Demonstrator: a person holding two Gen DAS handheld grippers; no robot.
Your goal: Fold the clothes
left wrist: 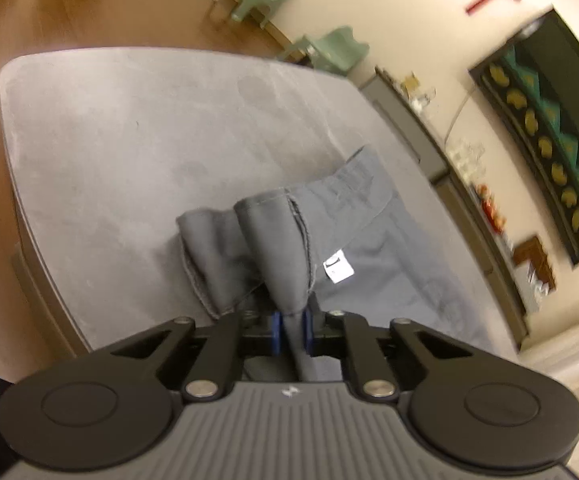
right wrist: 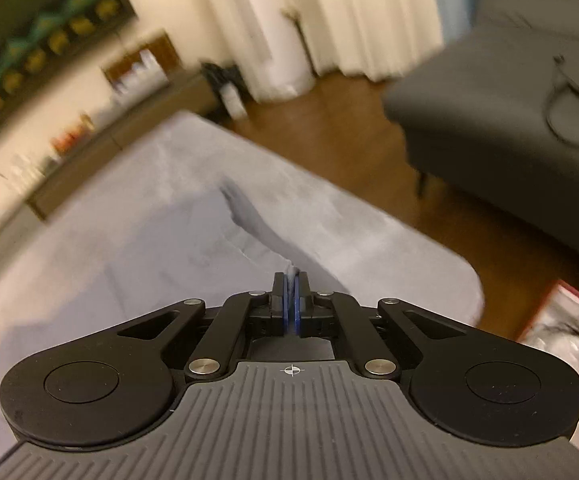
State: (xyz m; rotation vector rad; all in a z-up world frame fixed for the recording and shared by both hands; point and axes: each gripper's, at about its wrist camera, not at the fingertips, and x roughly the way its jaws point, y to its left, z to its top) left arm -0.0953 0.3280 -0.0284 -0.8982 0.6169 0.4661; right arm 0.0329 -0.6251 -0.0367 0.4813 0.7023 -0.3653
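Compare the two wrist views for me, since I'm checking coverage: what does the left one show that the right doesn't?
Only the left wrist view shows the garment's white size tag, its stitched hem, and two green chairs.

Only the right wrist view shows the dark sofa, the cable lying on it, and the white curtains.

Both show the grey garment pinched in closed jaws, the grey mat, the wooden floor and the green wall picture.

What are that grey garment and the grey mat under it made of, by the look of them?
The grey garment looks like thin woven cloth, matte: it drapes in soft folds, with stitched hems and a white size tag. The grey mat looks like suede-like plush: brushed streaks show in its nap. Neither is certain.
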